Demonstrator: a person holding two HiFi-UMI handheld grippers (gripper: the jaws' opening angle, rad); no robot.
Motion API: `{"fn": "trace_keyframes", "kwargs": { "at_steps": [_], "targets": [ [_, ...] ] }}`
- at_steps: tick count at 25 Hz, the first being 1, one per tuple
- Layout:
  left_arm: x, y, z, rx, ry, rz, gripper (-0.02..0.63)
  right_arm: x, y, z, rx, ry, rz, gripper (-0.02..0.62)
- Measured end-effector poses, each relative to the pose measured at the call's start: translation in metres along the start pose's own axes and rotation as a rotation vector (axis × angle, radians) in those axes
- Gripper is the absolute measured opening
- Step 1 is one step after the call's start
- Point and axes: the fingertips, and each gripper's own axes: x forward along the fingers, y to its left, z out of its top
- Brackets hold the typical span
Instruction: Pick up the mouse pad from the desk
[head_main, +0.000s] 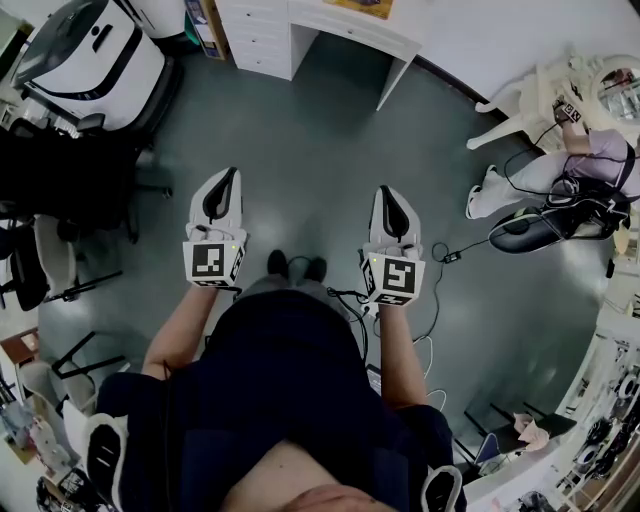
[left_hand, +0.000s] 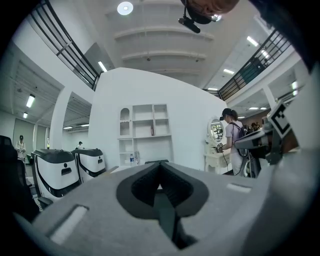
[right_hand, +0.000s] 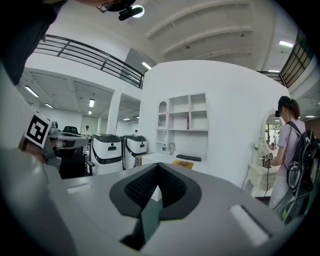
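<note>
Task not started. Left claw (head_main: 222, 190) is clenched with its tips meeting and nothing between them. Right claw (head_main: 393, 208) is the same, clamped on nothing. Both are held out in front of the body over bare grey floor (head_main: 300, 130), pointing toward the white desk (head_main: 400, 38), which is well apart ahead. The mouse pad is probably the flat yellow-orange sheet (right_hand: 182, 163) on the worktop, just beside a dark narrow slab (right_hand: 189, 158) that reads as a keyboard. From here I can't rule out the dark one being the pad. In the head view only the sheet's edge shows, at the top border. Step in hand, as I read it: walk up and confirm the target. To do it well, release one claw before reaching. A thin flat pad likely gives nothing to pinch from above, so come in low at a corner or slide it to the worktop edge, one jaw under and one over. Use the other claw to pin it or lift the corner. Stay off the dark slab, and mind the cable (head_main: 452, 257) on the floor by the right side. Writing: none legible, only black-and-white square markers on the claw cubes (head_main: 208, 262). No brand is readable on the white-and-black machines (head_main: 95, 55).
</note>
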Motion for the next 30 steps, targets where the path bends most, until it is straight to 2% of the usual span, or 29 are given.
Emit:
{"fn": "trace_keyframes", "kwargs": {
  "at_steps": [14, 17, 19, 25, 30],
  "targets": [
    [0.006, -0.004, 0.000, 0.001, 0.008, -0.013, 0.005, 0.006, -0.004, 0.003, 0.000, 0.001, 0.005, 0.008],
    [0.010, -0.005, 0.001, 0.005, 0.003, -0.028, 0.003, 0.010, -0.006, 0.004, -0.005, 0.001, 0.019, 0.097],
    [0.012, -0.004, 0.001, 0.010, 0.004, -0.038, 0.003, 0.013, -0.006, 0.006, -0.004, -0.005, 0.025, 0.108],
    [0.017, 0.007, -0.003, 0.003, 0.005, -0.070, 0.003, 0.029, 0.004, 0.016, -0.021, -0.029, 0.064, 0.254],
    [0.029, 0.028, -0.009, -0.009, 0.011, -0.107, 0.003, 0.048, 0.011, 0.025, -0.056, -0.051, 0.053, 0.290]
  ]
}}
